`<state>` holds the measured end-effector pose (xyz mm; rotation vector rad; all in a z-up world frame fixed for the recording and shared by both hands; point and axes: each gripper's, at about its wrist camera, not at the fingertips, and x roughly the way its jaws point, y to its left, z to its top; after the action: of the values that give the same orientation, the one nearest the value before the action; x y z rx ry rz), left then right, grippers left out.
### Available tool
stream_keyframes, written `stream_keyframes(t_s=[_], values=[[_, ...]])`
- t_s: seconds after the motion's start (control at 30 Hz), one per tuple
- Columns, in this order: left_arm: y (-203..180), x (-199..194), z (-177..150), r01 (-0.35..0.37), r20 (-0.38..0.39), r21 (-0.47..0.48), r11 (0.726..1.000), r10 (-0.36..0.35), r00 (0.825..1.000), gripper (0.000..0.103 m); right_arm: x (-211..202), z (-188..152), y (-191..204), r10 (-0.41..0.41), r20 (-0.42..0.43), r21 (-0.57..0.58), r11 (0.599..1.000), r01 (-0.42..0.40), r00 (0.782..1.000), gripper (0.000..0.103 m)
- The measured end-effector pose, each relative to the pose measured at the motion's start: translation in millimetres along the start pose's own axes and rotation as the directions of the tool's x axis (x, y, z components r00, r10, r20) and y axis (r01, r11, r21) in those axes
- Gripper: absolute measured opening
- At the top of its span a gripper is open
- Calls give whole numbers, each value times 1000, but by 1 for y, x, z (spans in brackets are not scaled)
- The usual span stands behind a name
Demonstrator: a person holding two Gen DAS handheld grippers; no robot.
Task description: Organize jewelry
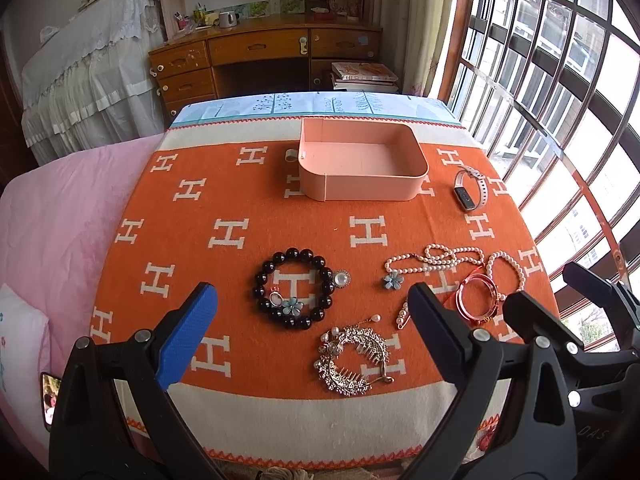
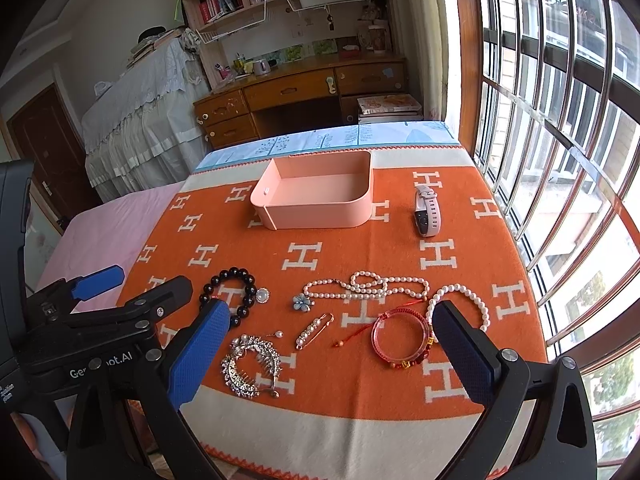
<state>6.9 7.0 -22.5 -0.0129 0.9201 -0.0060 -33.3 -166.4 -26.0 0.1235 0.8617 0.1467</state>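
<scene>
An empty pink box [image 1: 362, 168] [image 2: 316, 192] stands at the far middle of the orange cloth. Nearer lie a black bead bracelet [image 1: 295, 288] [image 2: 230, 292], a silver hair comb [image 1: 352, 356] [image 2: 252, 364], a pearl necklace [image 1: 432, 262] [image 2: 368, 286], a pearl bracelet [image 1: 508, 268] [image 2: 460, 300], a pink bangle [image 1: 478, 300] [image 2: 400, 338], a pearl pin [image 2: 314, 330] and a watch [image 1: 472, 186] [image 2: 427, 210]. My left gripper [image 1: 312, 312] is open above the near edge. My right gripper [image 2: 332, 340] is open beside it, over the pin and bangle. Both are empty.
Blue flower charms [image 1: 394, 281] [image 2: 302, 302] and a round pearl brooch [image 1: 341, 279] lie among the jewelry. A small ring [image 1: 290, 155] sits left of the box. A pink bed [image 1: 60, 220] lies left, a barred window [image 1: 560, 120] right, a wooden desk [image 1: 260, 52] behind.
</scene>
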Motion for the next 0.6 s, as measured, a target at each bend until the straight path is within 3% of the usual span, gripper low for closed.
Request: stream_keyframes(t_s=[0.6], values=[[0, 2, 0, 10, -25, -1, 1000, -10, 1000, 95, 1, -3, -1, 11, -17, 14, 1000, -11, 1000, 102]])
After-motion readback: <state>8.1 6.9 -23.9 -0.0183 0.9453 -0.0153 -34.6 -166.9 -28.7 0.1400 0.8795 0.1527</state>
